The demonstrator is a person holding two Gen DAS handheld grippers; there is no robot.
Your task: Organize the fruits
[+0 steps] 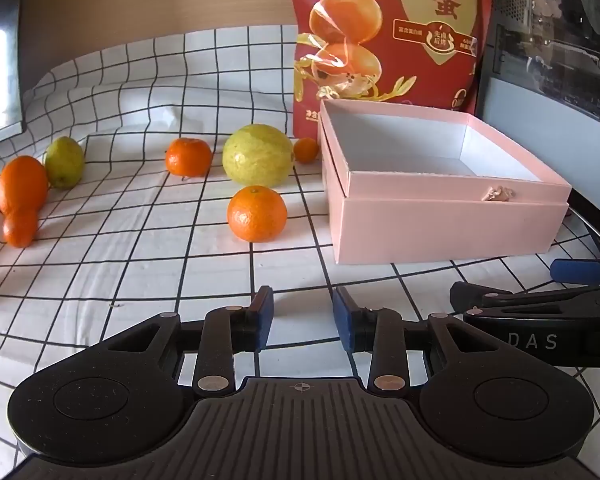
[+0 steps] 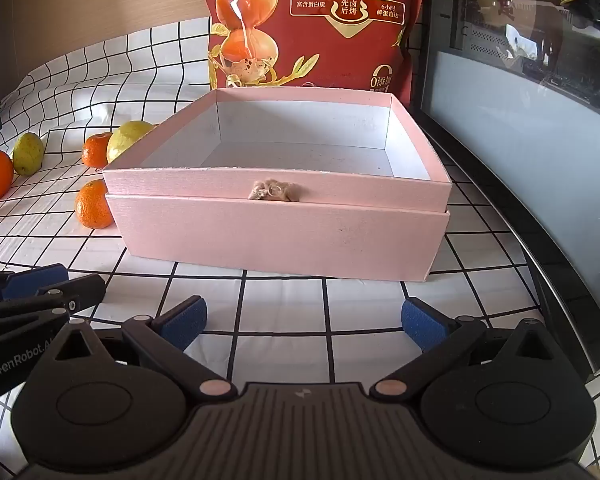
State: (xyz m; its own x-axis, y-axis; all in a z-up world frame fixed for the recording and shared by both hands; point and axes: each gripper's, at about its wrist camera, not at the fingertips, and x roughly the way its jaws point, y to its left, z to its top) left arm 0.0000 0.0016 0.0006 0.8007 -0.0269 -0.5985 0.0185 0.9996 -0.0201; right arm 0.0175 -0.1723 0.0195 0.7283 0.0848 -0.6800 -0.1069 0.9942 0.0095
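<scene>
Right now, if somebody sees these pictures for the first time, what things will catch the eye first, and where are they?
The open pink box stands empty in the middle of the checked cloth, with a tall red snack bag upright behind it. To the left of the box, loose fruit lies scattered: several oranges, the nearest close to the box, and a big yellow-green fruit behind it.

Oranges [image 1: 257,214] and green fruits [image 1: 257,155] scattered — pink box [image 1: 444,224] empty.

Red bag [image 1: 392,32] top beyond frame edge
</scene>
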